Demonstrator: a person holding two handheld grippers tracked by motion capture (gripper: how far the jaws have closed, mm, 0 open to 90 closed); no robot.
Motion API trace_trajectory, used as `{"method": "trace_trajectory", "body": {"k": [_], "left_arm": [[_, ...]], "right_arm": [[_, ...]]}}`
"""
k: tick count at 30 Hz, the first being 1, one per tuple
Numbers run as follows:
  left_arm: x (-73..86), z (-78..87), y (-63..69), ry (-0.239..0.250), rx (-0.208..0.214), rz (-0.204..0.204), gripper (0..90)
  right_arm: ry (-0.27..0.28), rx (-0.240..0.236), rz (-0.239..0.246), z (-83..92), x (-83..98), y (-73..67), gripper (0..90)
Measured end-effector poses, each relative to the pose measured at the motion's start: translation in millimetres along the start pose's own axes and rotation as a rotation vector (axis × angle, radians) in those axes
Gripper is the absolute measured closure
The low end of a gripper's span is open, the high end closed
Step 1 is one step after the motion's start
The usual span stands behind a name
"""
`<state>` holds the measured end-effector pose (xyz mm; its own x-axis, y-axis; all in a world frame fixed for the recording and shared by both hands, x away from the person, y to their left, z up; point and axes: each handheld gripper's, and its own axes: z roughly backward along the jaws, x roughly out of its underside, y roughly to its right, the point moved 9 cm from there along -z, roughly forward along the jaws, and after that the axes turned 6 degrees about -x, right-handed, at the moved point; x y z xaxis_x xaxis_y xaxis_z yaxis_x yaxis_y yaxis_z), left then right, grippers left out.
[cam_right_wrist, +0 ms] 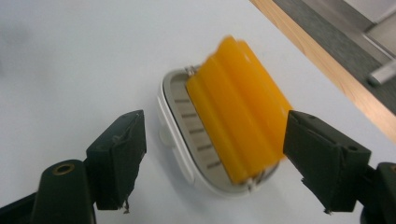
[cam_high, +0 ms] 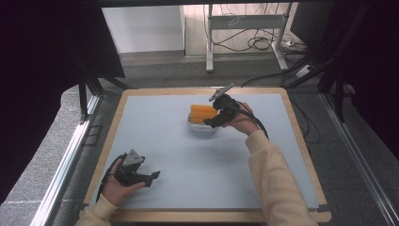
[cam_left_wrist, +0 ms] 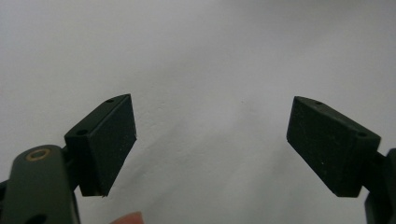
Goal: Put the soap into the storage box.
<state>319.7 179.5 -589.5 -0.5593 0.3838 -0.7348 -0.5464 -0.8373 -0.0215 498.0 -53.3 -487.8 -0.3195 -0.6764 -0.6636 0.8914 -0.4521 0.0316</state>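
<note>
Right tool (cam_right_wrist: 212,163) jaws wide apart, empty, before orange-filled white tray (cam_right_wrist: 175,116)

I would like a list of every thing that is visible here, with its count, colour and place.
yellow ribbed block: one, orange-yellow, lying in the white tray, far middle of the table
white tray: one, white with grey ridged inside, on the table under the block
table: one, pale blue top with wooden edge, centre
metal frame: one, grey, on the floor beyond the table
cables: several, black, on the floor beyond the table
left gripper: one, black, open, near left corner
right gripper: one, black, open, beside the tray
</note>
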Motion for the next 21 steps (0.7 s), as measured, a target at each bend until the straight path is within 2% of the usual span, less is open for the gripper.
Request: {"method": "trace_trajectory", "body": {"k": [4, 10, 13, 17, 19, 21], "left_arm": [[-0.5, 0.8, -0.3, 0.004, -0.003, 0.004, 16.0], [-0.6, 0.7, 0.1, 0.002, -0.003, -0.002, 16.0], [-1.0, 1.6, -0.4, 0.006, -0.001, 0.002, 16.0], [-1.3, 1.8, -1.4, 0.008, -0.002, 0.002, 16.0], [-1.5, 2.5, -0.8, 0.01, -0.003, 0.0, 16.0], [-2.3, 3.0, -0.2, 0.014, -0.003, 0.0, 16.1]], "right_arm": [[0.039, 0.023, -0.045, 7.3, 14.3, -10.0, 22.0], [0.084, 0.024, -0.058, 20.2, 39.9, -32.6, 22.0], [0.103, 0.03, -0.068, 30.4, 56.2, -45.6, 21.6], [0.101, 0.047, -0.093, 43.3, 84.1, -61.5, 19.5], [0.115, 0.05, -0.13, 49.8, 98.4, -70.1, 19.4], [0.122, 0.032, -0.188, 53.1, 115.4, -78.9, 19.3]]}}
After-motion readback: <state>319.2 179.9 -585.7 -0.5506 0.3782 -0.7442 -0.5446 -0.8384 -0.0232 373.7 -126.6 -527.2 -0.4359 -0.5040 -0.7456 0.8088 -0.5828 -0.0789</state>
